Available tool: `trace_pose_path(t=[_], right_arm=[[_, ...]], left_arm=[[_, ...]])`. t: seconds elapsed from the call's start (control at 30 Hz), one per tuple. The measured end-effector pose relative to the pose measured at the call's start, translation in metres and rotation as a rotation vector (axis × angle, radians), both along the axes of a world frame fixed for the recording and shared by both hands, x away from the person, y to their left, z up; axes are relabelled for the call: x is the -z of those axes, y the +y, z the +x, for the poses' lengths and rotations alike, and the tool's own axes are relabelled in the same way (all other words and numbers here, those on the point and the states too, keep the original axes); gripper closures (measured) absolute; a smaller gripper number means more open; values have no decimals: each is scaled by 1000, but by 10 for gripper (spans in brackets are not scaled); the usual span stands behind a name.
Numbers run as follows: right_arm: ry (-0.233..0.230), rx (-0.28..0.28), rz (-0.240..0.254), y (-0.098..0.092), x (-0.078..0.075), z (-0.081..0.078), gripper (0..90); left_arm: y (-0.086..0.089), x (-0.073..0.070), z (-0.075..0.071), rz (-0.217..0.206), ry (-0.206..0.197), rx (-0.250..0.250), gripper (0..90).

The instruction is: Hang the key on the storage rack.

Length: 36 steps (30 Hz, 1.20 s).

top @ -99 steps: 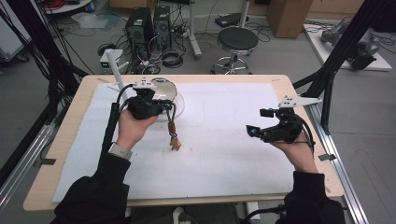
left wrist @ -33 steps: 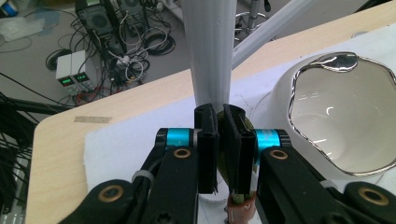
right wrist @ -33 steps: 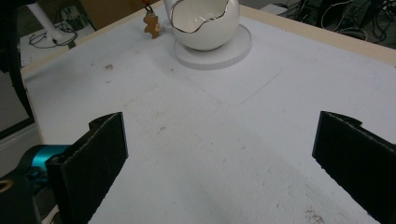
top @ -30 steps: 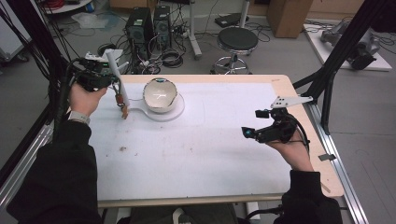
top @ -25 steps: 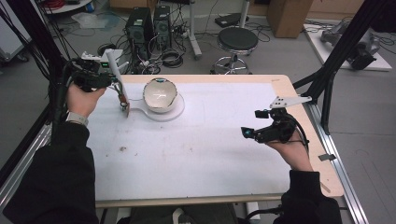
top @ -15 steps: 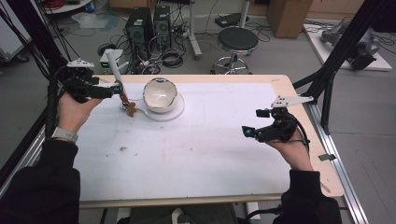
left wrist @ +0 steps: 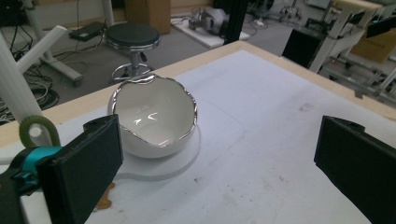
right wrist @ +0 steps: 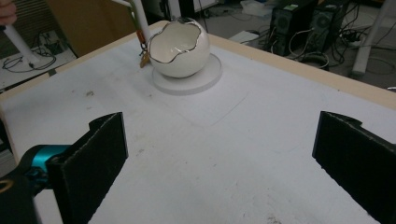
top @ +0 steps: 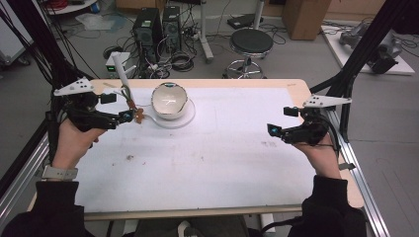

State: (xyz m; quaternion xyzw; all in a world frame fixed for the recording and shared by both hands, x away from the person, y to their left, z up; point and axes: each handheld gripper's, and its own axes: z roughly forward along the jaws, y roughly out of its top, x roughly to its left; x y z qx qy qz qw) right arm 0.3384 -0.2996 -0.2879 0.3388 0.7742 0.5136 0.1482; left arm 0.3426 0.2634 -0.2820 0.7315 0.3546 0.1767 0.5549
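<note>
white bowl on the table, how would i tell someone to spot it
On the white-covered table, look to the far left part, close to the back edge. The bowl stands there on a round clear disc. Its jagged, eggshell-like silver-edged rim sets it apart from the thin stem beside it.

Even, soft overhead light, faint shadows on my white table (top: 222, 148). Glare glints inside the bowl (left wrist: 154, 116). My tool views are soft, near jaws blurred.

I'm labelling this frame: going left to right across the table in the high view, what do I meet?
left gripper → small brown piece → white bowl on its round base → right gripper
</note>
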Motion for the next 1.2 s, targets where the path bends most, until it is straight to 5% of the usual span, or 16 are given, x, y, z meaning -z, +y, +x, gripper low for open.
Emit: trace_pose_path(t=[0.1, 0.17, 0.37, 0.57, 1.2], right_arm=[[-1, 8, 5, -2, -1, 0, 26], [0, 13, 1, -3, 0, 1, 27], [-5, 12, -8, 3, 1, 1, 26], [-7, 38, 2, 3, 1, 0, 26], [-10, 48, -2, 3, 3, 1, 26]], left_arm=[[1, 11, -8, -24, -17, 1, 17], [0, 16, -11, 4, 8, -12, 17], [0, 12, -24, -45, -23, -4, 17], [-5, 18, -27, 13, -36, -29, 17], [-16, 28, -20, 71, -16, -19, 17]])
